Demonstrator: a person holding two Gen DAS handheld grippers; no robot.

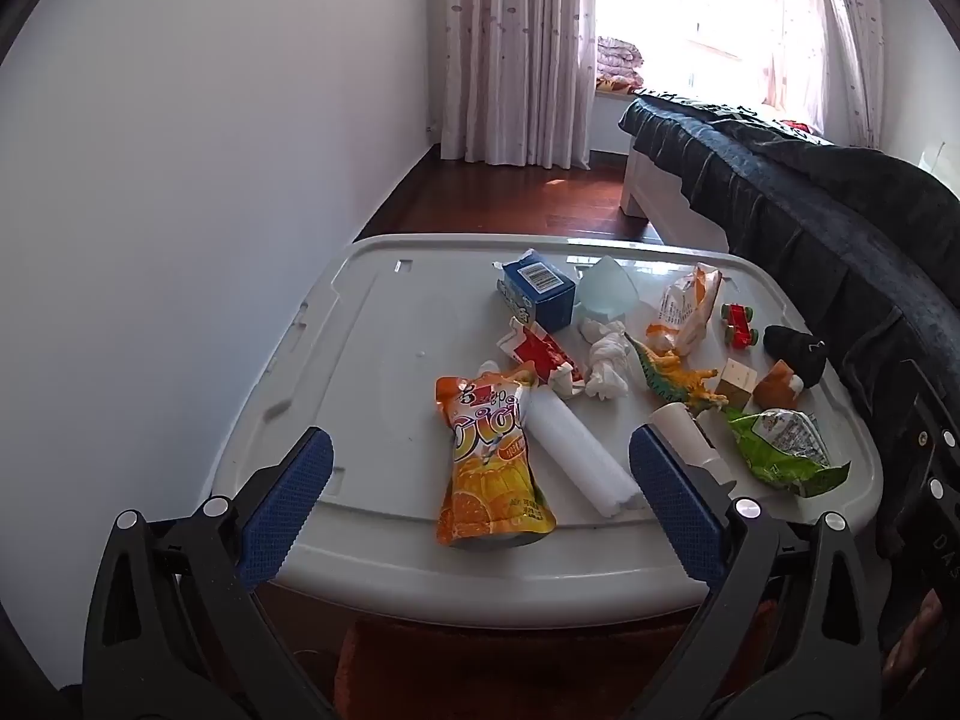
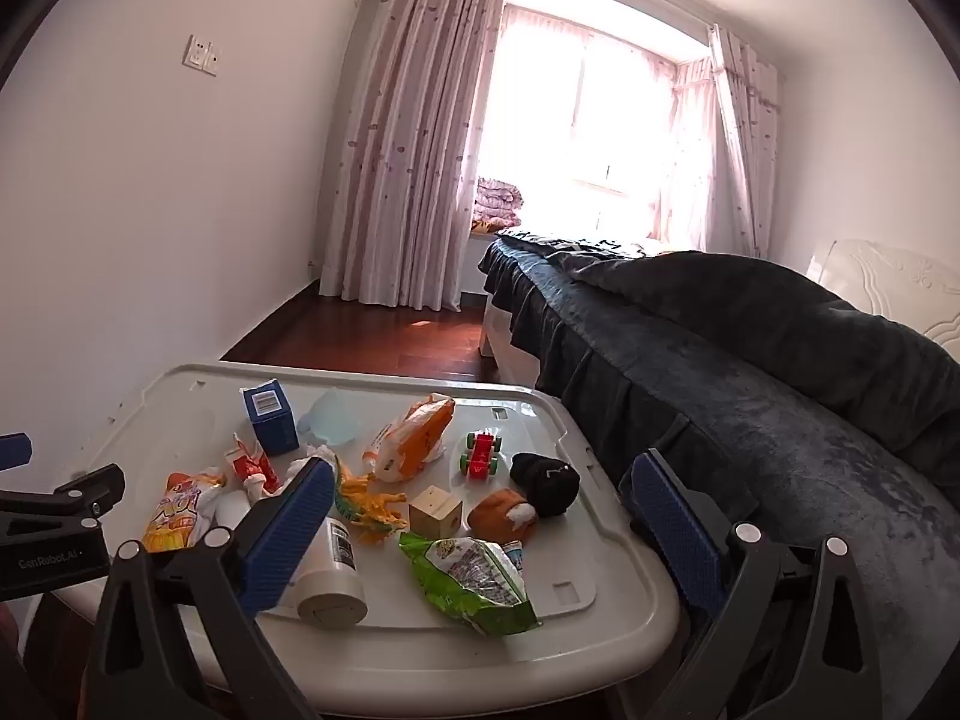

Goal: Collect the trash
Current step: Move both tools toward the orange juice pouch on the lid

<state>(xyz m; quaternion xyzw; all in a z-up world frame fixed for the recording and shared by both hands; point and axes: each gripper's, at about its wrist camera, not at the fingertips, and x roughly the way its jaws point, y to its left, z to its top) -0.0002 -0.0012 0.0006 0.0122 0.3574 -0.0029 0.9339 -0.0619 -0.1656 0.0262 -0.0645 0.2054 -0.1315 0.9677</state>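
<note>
The left gripper (image 1: 480, 480) hangs with its jaws spread wide and empty, above the near edge of the grey bin lid (image 1: 360, 372). An orange drink pouch (image 1: 489, 468) and a white roll (image 1: 579, 459) lie between its fingers, the pouch reaching almost to the lid's near rim. The lid's left half is bare. The right gripper (image 2: 480, 516) is likewise spread and holds nothing, over the lid's near right corner, where a green snack bag (image 2: 474, 582) and a white bottle (image 2: 330, 576) lie. Farther in sit a blue carton (image 1: 537, 291), crumpled tissue (image 1: 606, 363), a toy dinosaur (image 1: 675, 375) and a toy car (image 2: 480, 453). A dark-covered bed (image 2: 750, 372) runs just beside the lid's right edge.
</note>
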